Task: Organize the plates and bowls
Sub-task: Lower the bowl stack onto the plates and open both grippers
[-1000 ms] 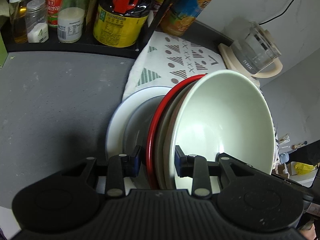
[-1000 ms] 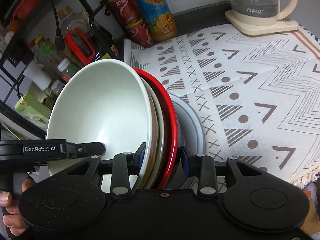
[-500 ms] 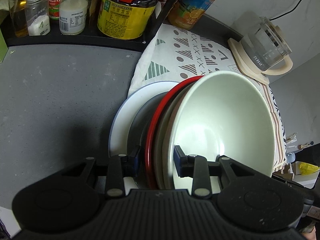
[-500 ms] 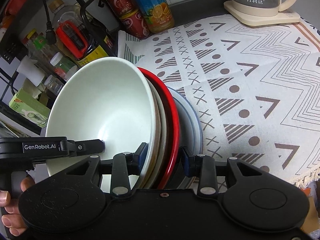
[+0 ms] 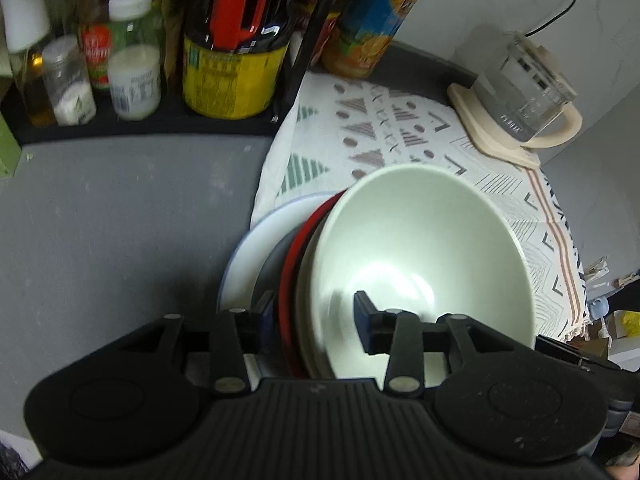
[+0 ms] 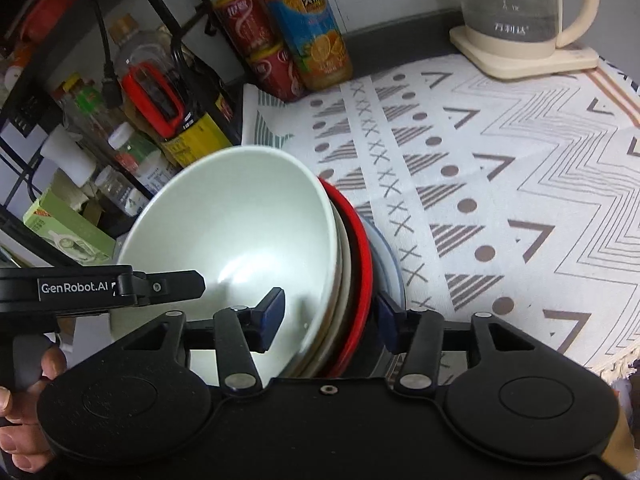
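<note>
A nested stack has a pale green bowl (image 5: 420, 264) (image 6: 240, 232) on top, beige bowls under it, then a red plate (image 5: 292, 264) (image 6: 356, 280), a grey plate (image 5: 268, 276) and a white plate (image 5: 248, 264) at the bottom. My left gripper (image 5: 314, 312) straddles the stack's near rim with its jaws opening, one pad inside the green bowl and clear of its wall. My right gripper (image 6: 330, 310) straddles the opposite rim, also opening, with a gap beside its inner pad. The left gripper's black body (image 6: 120, 286) and a hand (image 6: 24, 420) show in the right wrist view.
The stack sits at the edge of a patterned cloth (image 6: 500, 184) beside the grey counter (image 5: 120, 220). A glass kettle (image 5: 516, 108) (image 6: 516, 12) stands at the back. An orange juice bottle (image 6: 308, 40), red cans (image 6: 248, 24), a yellow tin (image 5: 232, 80) and jars (image 5: 132, 64) crowd the shelf.
Both grippers were shut on the stack's rims. Their jaws have now spread apart and the pads stand off the dishes. The hands have hardly moved.
</note>
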The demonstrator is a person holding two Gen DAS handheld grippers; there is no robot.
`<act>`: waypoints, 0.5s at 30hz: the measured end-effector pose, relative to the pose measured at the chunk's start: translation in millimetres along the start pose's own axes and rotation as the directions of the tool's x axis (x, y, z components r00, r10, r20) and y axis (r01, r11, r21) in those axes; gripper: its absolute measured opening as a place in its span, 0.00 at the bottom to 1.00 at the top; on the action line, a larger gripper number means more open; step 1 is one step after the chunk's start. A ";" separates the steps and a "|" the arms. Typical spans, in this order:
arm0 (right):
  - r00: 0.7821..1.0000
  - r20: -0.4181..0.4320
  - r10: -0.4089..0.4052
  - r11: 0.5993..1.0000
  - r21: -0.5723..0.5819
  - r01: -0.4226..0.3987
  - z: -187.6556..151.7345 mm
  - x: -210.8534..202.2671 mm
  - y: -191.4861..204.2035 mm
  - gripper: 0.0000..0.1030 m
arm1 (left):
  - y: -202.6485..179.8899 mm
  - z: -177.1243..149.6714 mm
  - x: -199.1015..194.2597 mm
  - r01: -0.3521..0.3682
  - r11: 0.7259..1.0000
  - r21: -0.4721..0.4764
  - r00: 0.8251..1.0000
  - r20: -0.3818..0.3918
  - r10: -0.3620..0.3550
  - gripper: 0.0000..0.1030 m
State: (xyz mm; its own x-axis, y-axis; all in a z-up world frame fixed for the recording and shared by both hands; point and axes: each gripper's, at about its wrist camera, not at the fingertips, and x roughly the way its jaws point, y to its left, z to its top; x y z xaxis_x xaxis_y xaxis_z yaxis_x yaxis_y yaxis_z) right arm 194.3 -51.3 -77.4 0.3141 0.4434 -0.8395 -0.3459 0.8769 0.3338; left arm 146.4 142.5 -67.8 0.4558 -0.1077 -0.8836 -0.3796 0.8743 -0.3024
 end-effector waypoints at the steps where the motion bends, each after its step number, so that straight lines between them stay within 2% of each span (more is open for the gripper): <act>1: 1.000 0.012 -0.012 1.000 -0.001 0.012 -0.4 -2.4 0.9 0.62 | -0.2 0.5 -1.8 0.003 1.000 -0.002 1.000 0.003 -0.003 0.45; 6: 0.997 0.052 -0.056 0.998 0.009 0.056 -4.0 -12.3 3.4 0.84 | 0.4 1.2 -10.2 -0.032 0.999 -0.001 0.999 0.037 0.032 0.59; 9: 0.992 0.090 -0.086 0.996 0.024 0.085 -6.5 -19.0 3.5 0.95 | 5.5 0.0 -15.8 0.009 1.000 -0.010 0.999 0.045 -0.008 0.65; 10: 0.990 0.102 -0.095 0.995 0.030 0.092 -7.4 -21.8 3.5 0.98 | 6.6 0.0 -17.3 0.010 1.000 -0.013 0.999 0.046 -0.009 0.72; 12: 0.987 0.117 -0.112 0.993 0.043 0.108 -9.8 -27.4 3.4 1.00 | 9.1 -0.4 -19.7 0.013 1.000 -0.016 0.999 0.049 -0.012 0.85; 15: 0.983 0.134 -0.129 0.991 0.058 0.122 -15.8 -36.9 2.2 1.00 | 13.2 -0.6 -23.9 0.037 0.999 -0.026 0.998 0.061 -0.035 0.88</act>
State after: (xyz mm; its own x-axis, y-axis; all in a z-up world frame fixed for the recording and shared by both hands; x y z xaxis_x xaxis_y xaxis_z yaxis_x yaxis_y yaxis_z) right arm 168.0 -68.7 -52.5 0.4720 0.3476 -0.8102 -0.2529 0.9338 0.2533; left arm 130.0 156.4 -50.9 0.5172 -0.1094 -0.8489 -0.3832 0.8573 -0.3439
